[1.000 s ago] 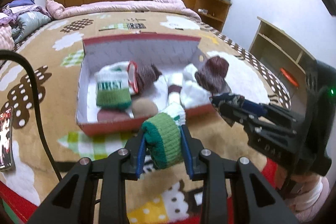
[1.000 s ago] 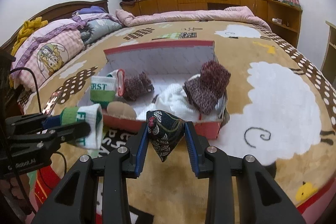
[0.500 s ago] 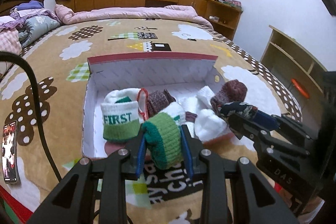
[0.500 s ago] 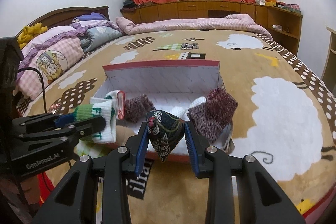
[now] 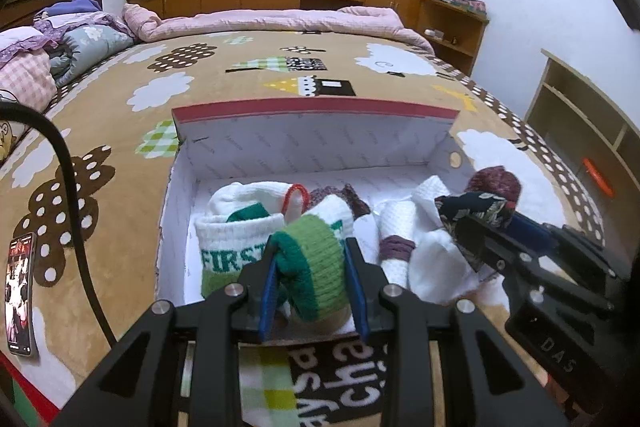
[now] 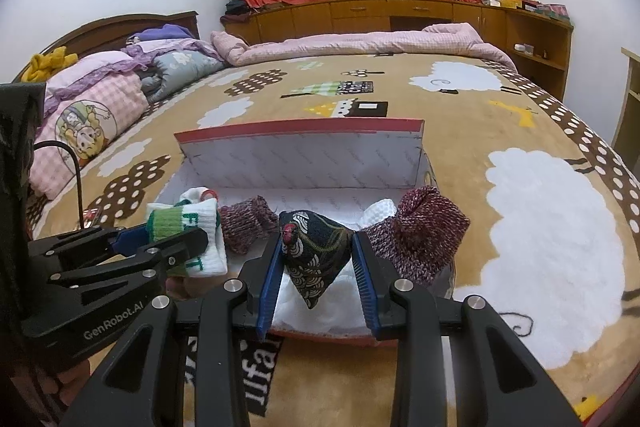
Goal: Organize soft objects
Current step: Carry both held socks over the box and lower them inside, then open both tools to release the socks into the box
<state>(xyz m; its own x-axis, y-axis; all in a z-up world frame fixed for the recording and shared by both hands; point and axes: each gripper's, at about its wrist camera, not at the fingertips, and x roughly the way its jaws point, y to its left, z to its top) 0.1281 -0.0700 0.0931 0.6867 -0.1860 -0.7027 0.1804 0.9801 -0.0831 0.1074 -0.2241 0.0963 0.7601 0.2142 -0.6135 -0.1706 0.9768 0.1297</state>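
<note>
The left gripper [image 5: 312, 263] clamps a green-and-white rolled sock [image 5: 316, 259]; the right gripper [image 6: 316, 263] clamps a dark patterned fabric pouch [image 6: 310, 255]. Both hover over the red-rimmed cardboard box's [image 6: 300, 126] near edge; released early, either could tumble onto the bed [image 6: 540, 227].

Green-and-white rolled sock [image 5: 314, 263] held over the near edge of the open cardboard box [image 5: 316, 143]. Dark patterned pouch [image 6: 314, 255] held likewise. Inside: matching "FIRST" sock [image 5: 228, 247], maroon knits [image 6: 424, 239], white cloth [image 5: 432, 267].
</note>
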